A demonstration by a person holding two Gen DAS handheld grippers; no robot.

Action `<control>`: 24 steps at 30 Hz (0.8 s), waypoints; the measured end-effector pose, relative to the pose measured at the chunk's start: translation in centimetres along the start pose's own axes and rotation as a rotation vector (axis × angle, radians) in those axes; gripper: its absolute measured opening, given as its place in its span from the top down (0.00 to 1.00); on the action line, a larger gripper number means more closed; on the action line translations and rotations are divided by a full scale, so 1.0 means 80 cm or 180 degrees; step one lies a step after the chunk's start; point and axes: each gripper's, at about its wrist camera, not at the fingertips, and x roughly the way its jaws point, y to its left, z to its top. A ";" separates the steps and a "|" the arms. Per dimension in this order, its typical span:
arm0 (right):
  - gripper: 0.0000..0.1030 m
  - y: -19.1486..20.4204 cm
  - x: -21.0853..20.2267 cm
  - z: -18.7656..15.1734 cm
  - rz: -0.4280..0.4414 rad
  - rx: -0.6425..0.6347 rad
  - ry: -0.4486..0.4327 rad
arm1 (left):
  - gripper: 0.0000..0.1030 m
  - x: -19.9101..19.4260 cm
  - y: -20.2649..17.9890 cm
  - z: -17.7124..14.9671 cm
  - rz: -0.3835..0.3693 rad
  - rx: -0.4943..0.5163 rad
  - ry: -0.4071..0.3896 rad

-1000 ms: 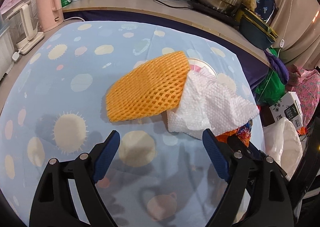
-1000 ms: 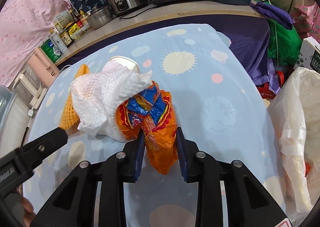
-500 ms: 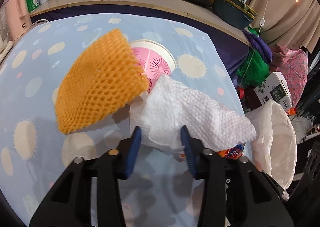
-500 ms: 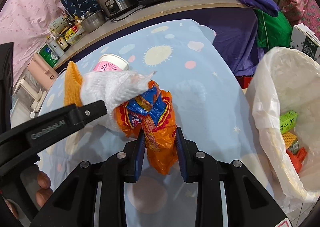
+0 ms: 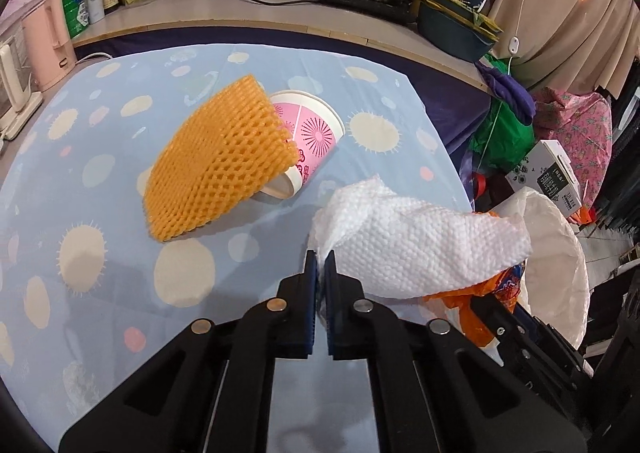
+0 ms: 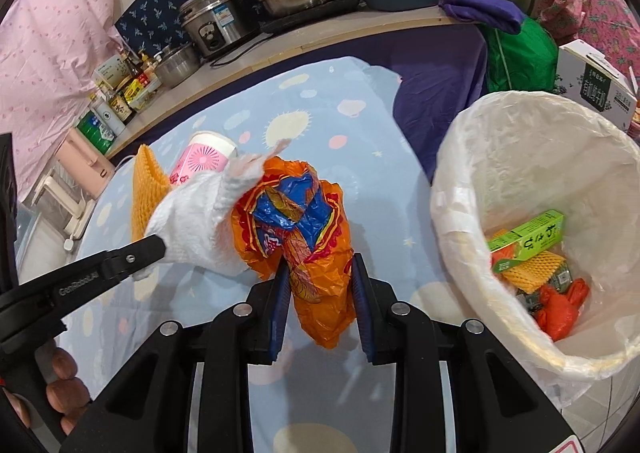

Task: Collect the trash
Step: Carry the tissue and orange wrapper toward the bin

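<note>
Beside the bin (image 6: 452,189), over the table (image 5: 100,213), the left gripper (image 5: 320,265) was fully closed on a white paper towel (image 5: 420,249), and the right gripper (image 6: 318,273) was partly closed on an orange plastic bag (image 6: 320,253); farther from the bin lay a foam net (image 5: 216,165) against a paper cup (image 5: 316,133)

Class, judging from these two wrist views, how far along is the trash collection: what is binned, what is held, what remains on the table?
Done: the lined bin already holds a green box, foam net and red scraps. In hand: the left gripper is shut on the white paper towel; the right gripper pinches the orange plastic bag, neither yet over the bin. Left: the orange foam net and pink paper cup on the table.
</note>
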 end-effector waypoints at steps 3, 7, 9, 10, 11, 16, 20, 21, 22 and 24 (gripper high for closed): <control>0.73 -0.010 -0.013 0.003 -0.0012 0.0065 -0.0079 | 0.97 -0.015 -0.004 0.000 0.0014 0.0030 -0.0075; 0.73 -0.022 -0.035 0.009 -0.0017 0.0141 -0.0220 | 0.97 -0.036 -0.014 0.001 0.0006 0.0114 -0.0163; 0.73 -0.026 -0.046 0.012 -0.0025 0.0155 -0.0288 | 0.97 -0.047 -0.023 0.001 0.0001 0.0180 -0.0206; 0.73 -0.028 -0.052 0.013 -0.0038 0.0156 -0.0324 | 0.97 -0.051 -0.027 0.002 -0.0006 0.0206 -0.0226; 0.73 -0.030 -0.058 0.014 -0.0050 0.0156 -0.0362 | 0.97 -0.056 -0.032 0.002 -0.0019 0.0231 -0.0252; 0.73 -0.043 -0.086 0.020 -0.0082 0.0201 -0.0519 | 0.97 -0.079 -0.059 0.002 -0.0101 0.0375 -0.0363; 0.73 -0.055 -0.102 0.023 -0.0138 0.0260 -0.0610 | 0.97 -0.097 -0.086 0.003 -0.0212 0.0511 -0.0454; 0.73 -0.058 -0.106 0.024 -0.0147 0.0282 -0.0629 | 0.97 -0.102 -0.094 0.003 -0.0241 0.0558 -0.0483; 0.73 -0.063 -0.109 0.025 -0.0158 0.0304 -0.0650 | 0.97 -0.106 -0.103 0.003 -0.0271 0.0598 -0.0507; 0.73 -0.070 -0.115 0.025 -0.0186 0.0325 -0.0679 | 0.97 -0.113 -0.120 0.003 -0.0338 0.0677 -0.0550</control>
